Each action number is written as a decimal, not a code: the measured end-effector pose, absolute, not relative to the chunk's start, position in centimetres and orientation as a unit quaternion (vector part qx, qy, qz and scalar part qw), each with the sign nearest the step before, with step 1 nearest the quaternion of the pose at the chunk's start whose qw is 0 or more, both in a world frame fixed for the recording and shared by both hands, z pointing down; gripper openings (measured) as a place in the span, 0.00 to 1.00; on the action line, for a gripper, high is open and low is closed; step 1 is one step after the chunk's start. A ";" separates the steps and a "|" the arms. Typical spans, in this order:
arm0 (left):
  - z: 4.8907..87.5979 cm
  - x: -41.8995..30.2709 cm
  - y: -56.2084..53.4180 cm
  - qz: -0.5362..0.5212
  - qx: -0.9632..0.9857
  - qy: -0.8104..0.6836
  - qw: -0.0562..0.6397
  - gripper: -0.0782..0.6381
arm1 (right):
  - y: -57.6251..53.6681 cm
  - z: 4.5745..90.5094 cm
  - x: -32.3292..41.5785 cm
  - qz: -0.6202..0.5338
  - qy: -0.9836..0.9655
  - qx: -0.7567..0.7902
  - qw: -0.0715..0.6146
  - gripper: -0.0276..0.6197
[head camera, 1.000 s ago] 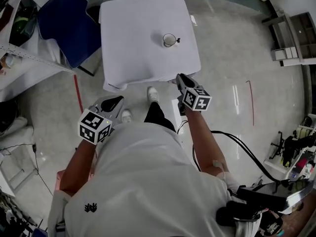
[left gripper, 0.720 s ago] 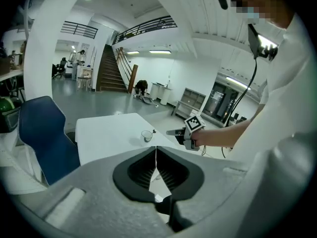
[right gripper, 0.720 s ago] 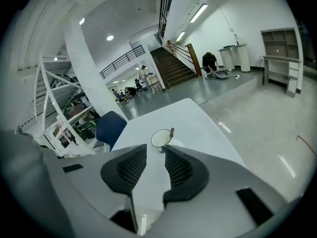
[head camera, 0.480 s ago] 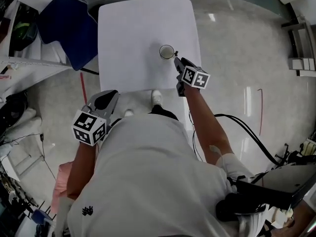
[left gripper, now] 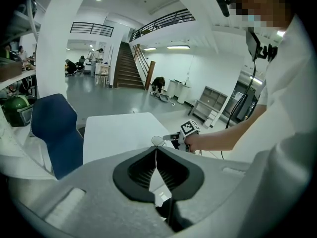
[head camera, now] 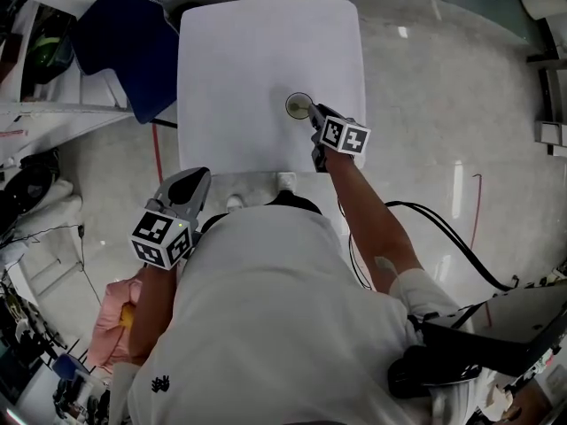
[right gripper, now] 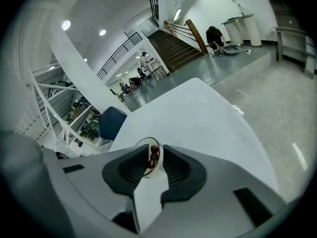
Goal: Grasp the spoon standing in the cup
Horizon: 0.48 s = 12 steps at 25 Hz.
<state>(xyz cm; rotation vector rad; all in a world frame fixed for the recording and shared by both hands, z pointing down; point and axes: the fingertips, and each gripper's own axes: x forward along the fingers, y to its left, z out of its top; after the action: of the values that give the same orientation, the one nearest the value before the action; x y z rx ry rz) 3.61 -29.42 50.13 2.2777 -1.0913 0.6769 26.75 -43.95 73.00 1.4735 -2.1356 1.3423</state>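
A white cup (head camera: pixel 299 105) stands on the white table (head camera: pixel 248 60), right of its middle. A dark brown spoon (right gripper: pixel 154 155) stands upright in the cup (right gripper: pixel 154 171). My right gripper (head camera: pixel 312 113) has reached the cup from the near side. In the right gripper view its jaws (right gripper: pixel 153 151) sit either side of the spoon's handle and are closing, with a thin gap still showing. My left gripper (head camera: pixel 190 187) hangs shut and empty off the table's near edge; from it I see the cup (left gripper: pixel 157 141) and the right gripper (left gripper: pixel 168 138).
A blue chair (head camera: pixel 124 42) stands at the table's left side. Shelving with clutter (head camera: pixel 27 69) runs along the far left. A black cable (head camera: pixel 443 237) trails on the floor to the right. A pink object (head camera: pixel 111 321) lies low on the left.
My right gripper moved forward from the table's near edge up to the cup, and the spoon now sits between its jaws. The left gripper stayed low by the near edge.
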 end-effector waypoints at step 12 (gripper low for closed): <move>50.2 2.3 -29.8 0.245 0.844 -0.402 0.258 0.13 | -43.9 71.9 25.4 0.421 -0.742 0.505 0.130 0.13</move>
<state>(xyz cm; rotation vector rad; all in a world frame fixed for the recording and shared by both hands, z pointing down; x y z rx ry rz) 2.26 -29.75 50.17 2.2874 -1.0912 0.6637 25.40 -43.87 71.93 1.4666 -2.1575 1.2245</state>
